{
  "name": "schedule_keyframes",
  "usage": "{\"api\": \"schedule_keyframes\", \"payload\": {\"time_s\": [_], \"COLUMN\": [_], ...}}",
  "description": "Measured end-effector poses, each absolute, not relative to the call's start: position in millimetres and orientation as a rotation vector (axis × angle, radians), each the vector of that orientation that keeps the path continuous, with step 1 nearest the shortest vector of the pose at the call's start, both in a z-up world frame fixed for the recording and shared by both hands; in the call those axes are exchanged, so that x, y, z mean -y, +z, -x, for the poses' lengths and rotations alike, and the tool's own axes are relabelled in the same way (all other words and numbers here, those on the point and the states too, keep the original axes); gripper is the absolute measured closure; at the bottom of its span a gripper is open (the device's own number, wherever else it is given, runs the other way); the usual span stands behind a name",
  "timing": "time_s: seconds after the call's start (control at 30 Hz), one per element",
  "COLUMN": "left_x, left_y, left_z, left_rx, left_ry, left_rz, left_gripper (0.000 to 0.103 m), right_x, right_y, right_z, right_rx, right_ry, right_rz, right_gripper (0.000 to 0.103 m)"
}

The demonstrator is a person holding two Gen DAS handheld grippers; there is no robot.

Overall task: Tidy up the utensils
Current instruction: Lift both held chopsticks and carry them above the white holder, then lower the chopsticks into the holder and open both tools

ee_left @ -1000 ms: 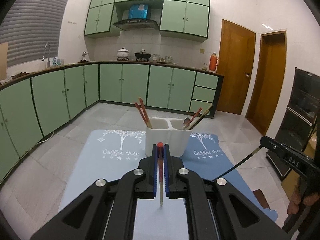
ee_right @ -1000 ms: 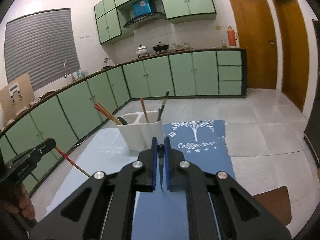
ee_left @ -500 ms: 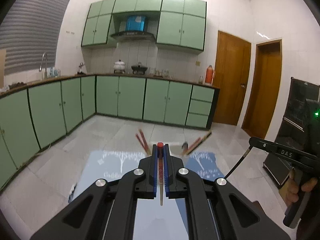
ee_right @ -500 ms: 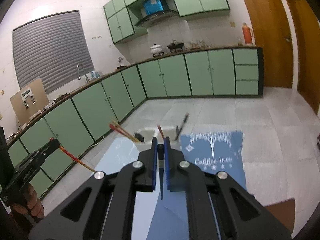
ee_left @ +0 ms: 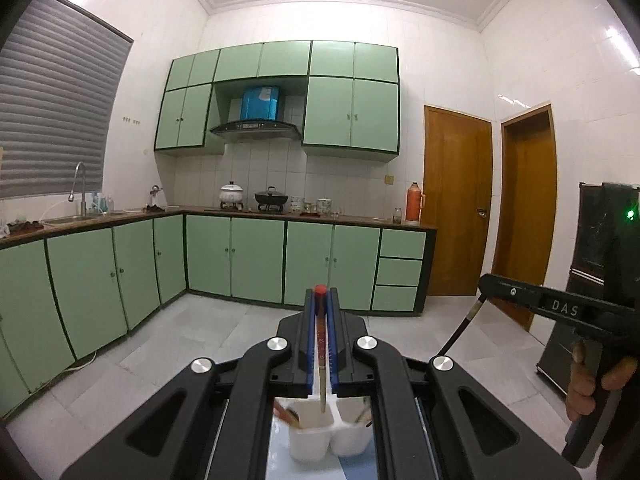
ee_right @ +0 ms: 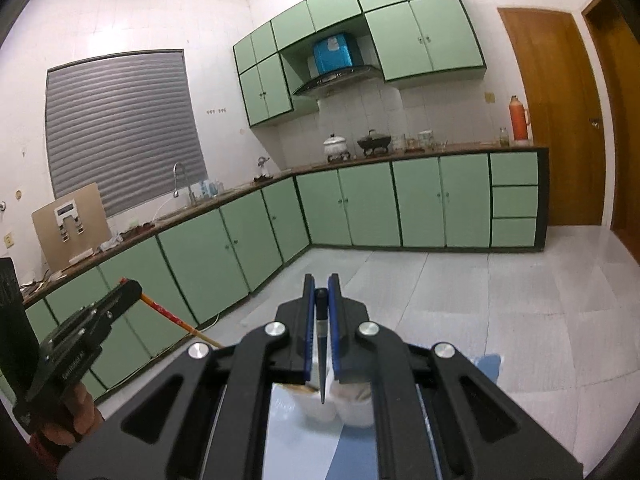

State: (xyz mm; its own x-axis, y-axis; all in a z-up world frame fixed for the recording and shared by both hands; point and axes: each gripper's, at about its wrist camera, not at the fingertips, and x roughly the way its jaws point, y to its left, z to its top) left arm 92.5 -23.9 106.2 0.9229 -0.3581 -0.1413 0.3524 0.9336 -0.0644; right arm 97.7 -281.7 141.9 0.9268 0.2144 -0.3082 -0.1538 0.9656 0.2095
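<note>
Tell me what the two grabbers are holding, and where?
Left gripper pinches a red-topped chopstick near its top; right gripper pinches a black chopstick near its top.

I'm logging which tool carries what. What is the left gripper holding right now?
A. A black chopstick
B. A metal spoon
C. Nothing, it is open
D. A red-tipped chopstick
D: in the left wrist view the left gripper is shut on a red-tipped chopstick, above the white holder.

The cabinets (ee_left: 256, 264) are painted pale green with dark edges. The doors (ee_left: 456, 200) are seen in orange-brown wood. The chopstick (ee_left: 320, 340) is coloured red, fading to pale wood. The holder (ee_left: 320, 440) is white, the gripper pads (ee_right: 307, 332) blue.
</note>
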Motion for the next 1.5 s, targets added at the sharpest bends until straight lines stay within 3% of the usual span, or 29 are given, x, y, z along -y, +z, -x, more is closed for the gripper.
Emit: {"api": "schedule_keyframes", "payload": {"time_s": [0.43, 0.97, 1.13, 1.23, 1.37, 1.5], "left_x": [48.8, 67.9, 66.3, 58.5, 47.5, 34.7], "left_y": [54.1, -9.3, -18.7, -10.2, 7.4, 24.2], "left_z": [-179.5, -226.6, -229.4, -221.2, -206.6, -188.2], "left_rx": [-0.297, -0.447, -0.487, -0.457, -0.407, -0.366], "left_ry": [-0.348, -0.329, -0.326, -0.32, -0.305, -0.281], "left_rz": [0.023, -0.049, -0.04, -0.031, -0.014, 0.011], "left_gripper": [0.097, 0.097, 0.096, 0.083, 0.075, 0.059], "right_x": [290.8, 263.0, 258.7, 266.4, 280.8, 291.6], "right_y": [85.0, 13.9, 8.1, 18.5, 38.9, 53.2], "right_z": [-189.6, -226.3, -216.9, -207.1, -185.2, -159.9], "right_rx": [-0.477, -0.646, -0.658, -0.618, -0.548, -0.495], "right_ry": [0.135, 0.172, 0.176, 0.158, 0.108, 0.041], "right_rz": [-0.155, -0.121, -0.108, -0.135, -0.14, -0.116], "right_gripper": [0.097, 0.096, 0.076, 0.074, 0.06, 0.041]}}
